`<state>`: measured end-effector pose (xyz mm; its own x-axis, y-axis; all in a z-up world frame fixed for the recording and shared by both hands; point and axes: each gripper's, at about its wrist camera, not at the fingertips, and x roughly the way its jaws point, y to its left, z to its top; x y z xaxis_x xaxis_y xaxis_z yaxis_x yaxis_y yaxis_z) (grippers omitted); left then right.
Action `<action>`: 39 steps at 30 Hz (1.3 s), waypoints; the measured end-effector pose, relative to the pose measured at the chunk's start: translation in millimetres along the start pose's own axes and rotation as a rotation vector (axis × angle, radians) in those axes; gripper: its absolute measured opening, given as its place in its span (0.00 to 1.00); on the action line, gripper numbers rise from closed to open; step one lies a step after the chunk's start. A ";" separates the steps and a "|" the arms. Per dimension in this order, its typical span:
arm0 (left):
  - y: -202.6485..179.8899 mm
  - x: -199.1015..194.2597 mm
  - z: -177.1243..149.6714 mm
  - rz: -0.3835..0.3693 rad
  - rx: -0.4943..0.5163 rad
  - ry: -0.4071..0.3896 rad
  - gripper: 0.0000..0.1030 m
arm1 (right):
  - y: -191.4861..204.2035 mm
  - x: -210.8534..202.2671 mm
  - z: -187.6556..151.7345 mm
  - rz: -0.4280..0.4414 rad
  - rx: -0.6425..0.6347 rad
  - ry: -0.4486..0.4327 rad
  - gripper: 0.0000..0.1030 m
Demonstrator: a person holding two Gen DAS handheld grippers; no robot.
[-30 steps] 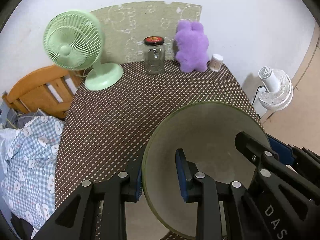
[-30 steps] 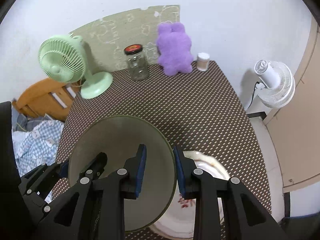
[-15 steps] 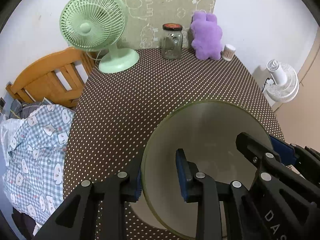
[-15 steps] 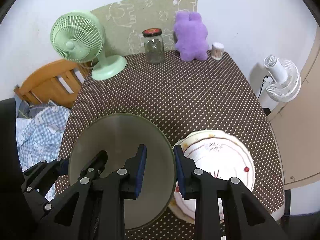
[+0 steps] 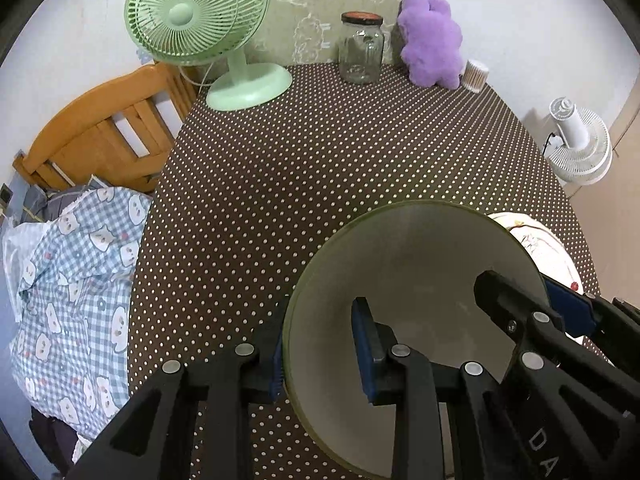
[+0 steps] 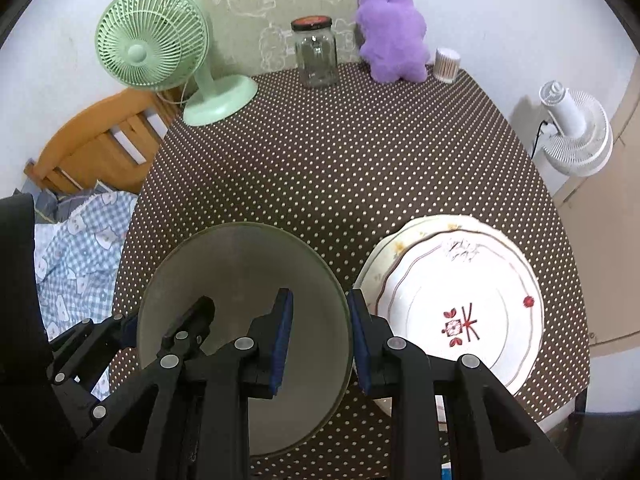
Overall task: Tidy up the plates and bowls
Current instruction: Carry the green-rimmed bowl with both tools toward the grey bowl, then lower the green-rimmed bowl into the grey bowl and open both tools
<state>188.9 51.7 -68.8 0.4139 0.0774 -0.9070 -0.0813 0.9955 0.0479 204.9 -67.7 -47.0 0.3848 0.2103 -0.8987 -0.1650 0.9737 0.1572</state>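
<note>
A pale bowl with a green rim hangs tilted over the brown dotted table, held from both sides. My left gripper is shut on its left rim, one pad inside and one outside. On the opposite rim my right gripper is shut in the same way; the bowl fills the lower left of that view. Each gripper also shows in the other's view: the right gripper and the left gripper. Two stacked white patterned plates lie just right of the bowl, with their edge peeking out behind it.
Along the table's far edge stand a green desk fan, a glass jar, a purple plush toy and a small swab pot. A wooden chair and checked cloth lie left. A white floor fan stands right.
Both grippers have sunk toward the table with the bowl between them. The plates have come further into view beside the bowl. Both grips are unchanged.
</note>
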 end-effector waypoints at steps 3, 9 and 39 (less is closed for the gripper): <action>4.0 3.7 -1.9 0.003 0.002 0.013 0.26 | 1.6 5.6 -2.2 0.005 0.005 0.016 0.31; 9.4 12.4 -7.8 0.001 -0.004 0.041 0.26 | 6.8 15.9 -6.4 0.005 0.005 0.049 0.31; 28.8 30.6 -10.8 -0.109 -0.058 0.051 0.34 | 12.4 24.1 -11.7 0.004 0.014 0.019 0.33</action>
<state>189.4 82.2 -99.7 0.3764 -0.0352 -0.9258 -0.0914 0.9930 -0.0749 201.4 -51.6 -71.5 0.3670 0.2126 -0.9056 -0.1535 0.9740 0.1664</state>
